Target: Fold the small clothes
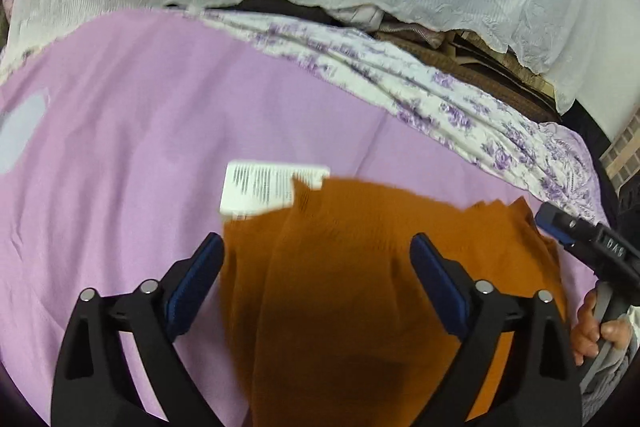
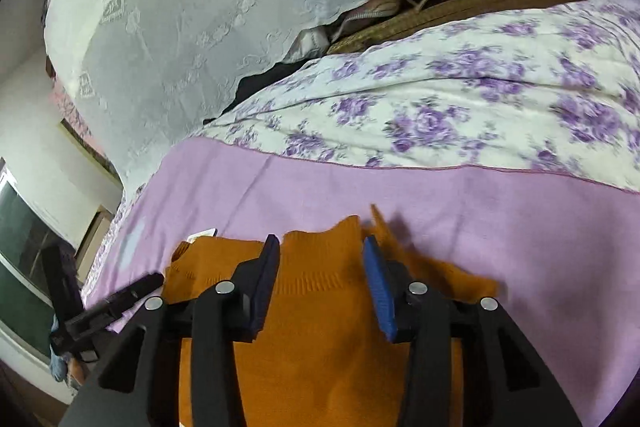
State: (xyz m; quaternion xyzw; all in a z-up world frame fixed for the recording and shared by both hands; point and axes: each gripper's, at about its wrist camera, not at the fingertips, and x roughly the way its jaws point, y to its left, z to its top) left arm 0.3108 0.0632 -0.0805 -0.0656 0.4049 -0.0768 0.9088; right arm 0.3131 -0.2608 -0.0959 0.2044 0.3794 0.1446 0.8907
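An orange knitted garment (image 1: 340, 267) is lying on a lilac bedsheet (image 1: 120, 147) spread over a bed, with a white paper tag (image 1: 268, 189) printed with dark lines showing at its far edge. The left gripper (image 1: 316, 267) is hovering over the garment with its blue-padded fingers (image 1: 196, 279) spread wide, nothing between them but the cloth below. In the right wrist view the right gripper (image 2: 322, 279) is hanging above the garment's ribbed collar end, its fingers (image 2: 378, 291) parted with the knit showing through the gap; whether the tips are touching the cloth cannot be told. Part of the orange fabric near the right finger is blurring. A bare hand (image 1: 596, 335) is gripping the right tool's handle at the edge of the left wrist view. Beyond the lilac sheet a white cover with purple flowers (image 2: 460, 107) is lying in folds, and behind it a white lace cloth (image 2: 180, 27) is draping over a stack of brown and dark items. A window (image 2: 20, 247) is showing at the far left of the right wrist view.
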